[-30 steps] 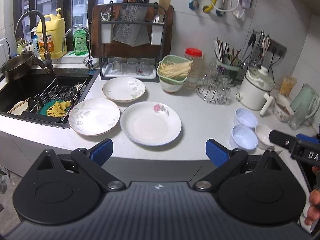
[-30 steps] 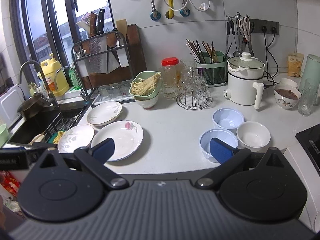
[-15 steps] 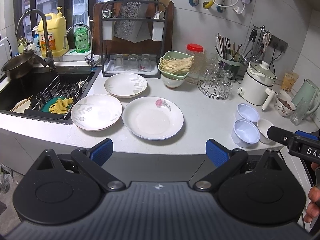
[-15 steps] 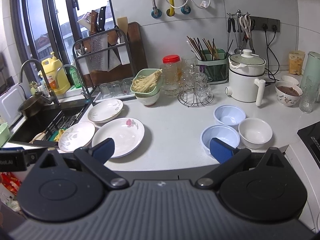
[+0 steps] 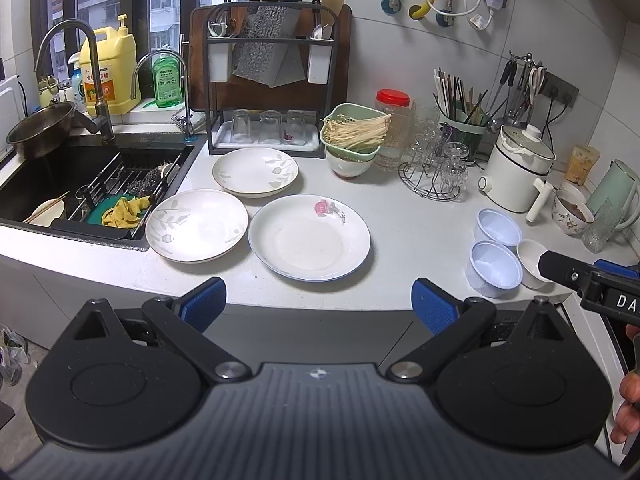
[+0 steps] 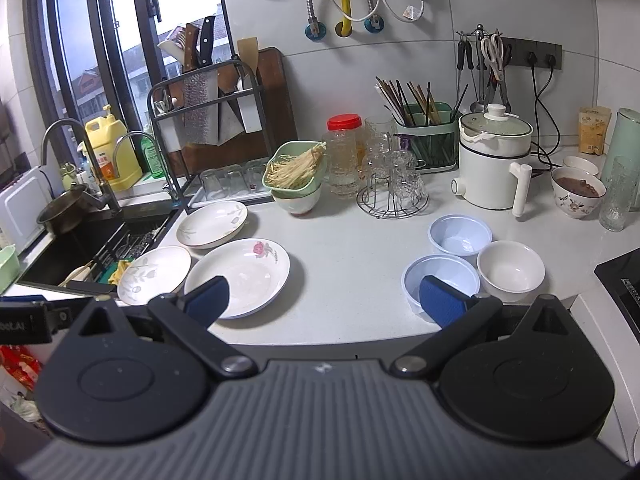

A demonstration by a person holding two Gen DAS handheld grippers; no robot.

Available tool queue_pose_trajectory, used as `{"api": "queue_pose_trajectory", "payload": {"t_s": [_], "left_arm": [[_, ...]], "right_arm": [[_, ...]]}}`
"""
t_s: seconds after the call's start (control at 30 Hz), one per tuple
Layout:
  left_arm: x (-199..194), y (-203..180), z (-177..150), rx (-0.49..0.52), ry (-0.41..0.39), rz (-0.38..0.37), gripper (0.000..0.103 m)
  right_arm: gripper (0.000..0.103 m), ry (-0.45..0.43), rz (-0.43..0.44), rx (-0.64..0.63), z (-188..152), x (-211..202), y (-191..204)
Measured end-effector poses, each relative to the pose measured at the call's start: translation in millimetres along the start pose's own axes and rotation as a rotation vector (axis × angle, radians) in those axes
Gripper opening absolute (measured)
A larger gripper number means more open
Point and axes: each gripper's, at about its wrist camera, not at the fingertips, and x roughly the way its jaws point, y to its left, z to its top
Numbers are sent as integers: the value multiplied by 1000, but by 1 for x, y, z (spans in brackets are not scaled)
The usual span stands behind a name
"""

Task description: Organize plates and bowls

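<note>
Three white plates lie on the counter: a rose-printed plate [image 5: 310, 238] [image 6: 238, 276], a leaf-patterned plate [image 5: 196, 224] [image 6: 154, 274] to its left by the sink, and a smaller leaf plate [image 5: 255, 172] [image 6: 212, 224] behind them. To the right stand two pale blue bowls [image 5: 496, 266] [image 6: 460, 234] and a white bowl [image 6: 510, 270]. My left gripper [image 5: 318, 306] is open, held short of the counter edge in front of the rose plate. My right gripper [image 6: 322, 300] is open, its right finger overlapping the near blue bowl [image 6: 440, 276] in view. Neither holds anything.
A black sink [image 5: 56, 184] with a rack, cloth and pan is at the left. Along the wall stand a knife rack [image 5: 268, 80], a green basket of noodles [image 5: 354, 132], a glass stand [image 5: 436, 164], a chopstick holder [image 6: 426, 140] and a white cooker [image 6: 494, 158]. A stove edge [image 6: 624, 276] is at the right.
Both cameras have risen and drawn back slightly, so the plates and bowls sit a little farther away in view. Both grippers stay open; nothing on the counter moved.
</note>
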Motion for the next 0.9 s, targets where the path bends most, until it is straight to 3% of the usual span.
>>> {"api": "queue_pose_trajectory", "payload": {"t_s": [0.9], "left_arm": [[8,-14,4,12,20,16,101]], "right_arm": [[103,9,56,-9,-5,4,-11]]}}
